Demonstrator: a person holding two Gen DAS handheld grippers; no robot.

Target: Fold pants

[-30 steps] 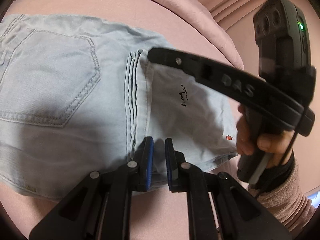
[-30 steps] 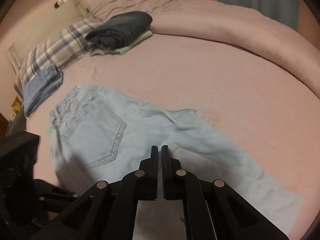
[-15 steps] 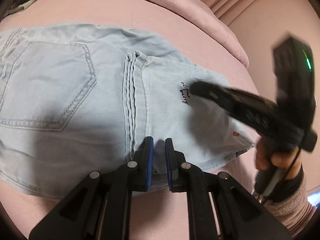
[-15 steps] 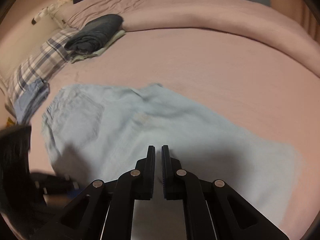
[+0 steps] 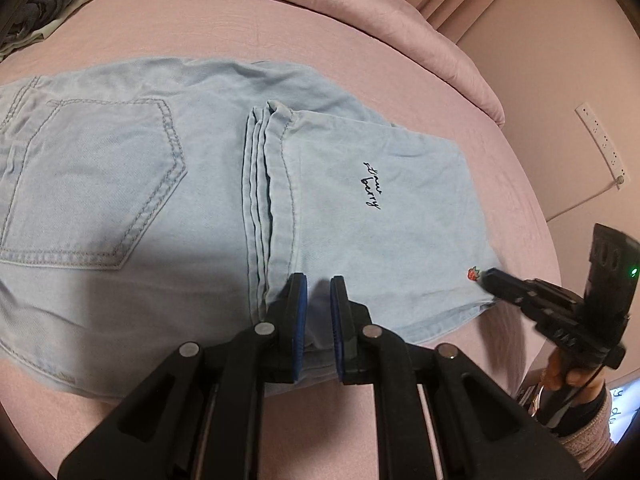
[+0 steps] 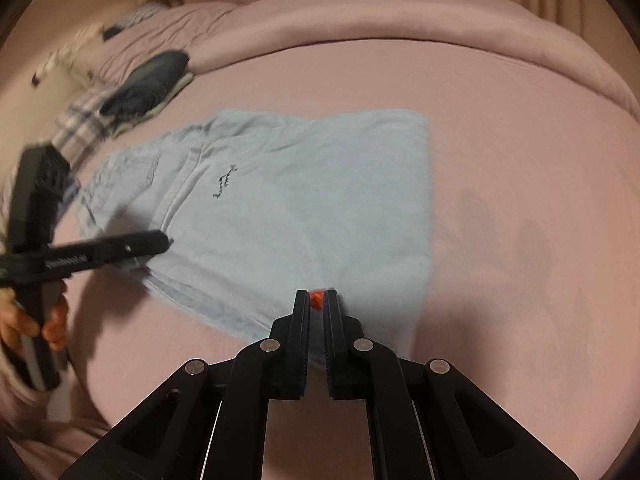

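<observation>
Pants (image 5: 168, 200) lay folded on the bed (image 5: 280, 28). Left gripper (image 5: 318, 312) and right gripper (image 6: 318, 312), jaws nearly together, each pinched denim; uneven release risked dragging the fold askew.

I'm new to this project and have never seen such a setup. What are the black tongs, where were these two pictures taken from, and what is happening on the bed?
Each tong is a hand-held two-finger gripper with a camera looking along its fingers. One picture comes from the left gripper, the other from the right gripper. Light blue jeans lie on a pink bed, their legs folded back over the seat. Both grippers are nearly closed at the near edge; whether they pinch cloth is unclear. Folded dark clothes lie farther back.
</observation>
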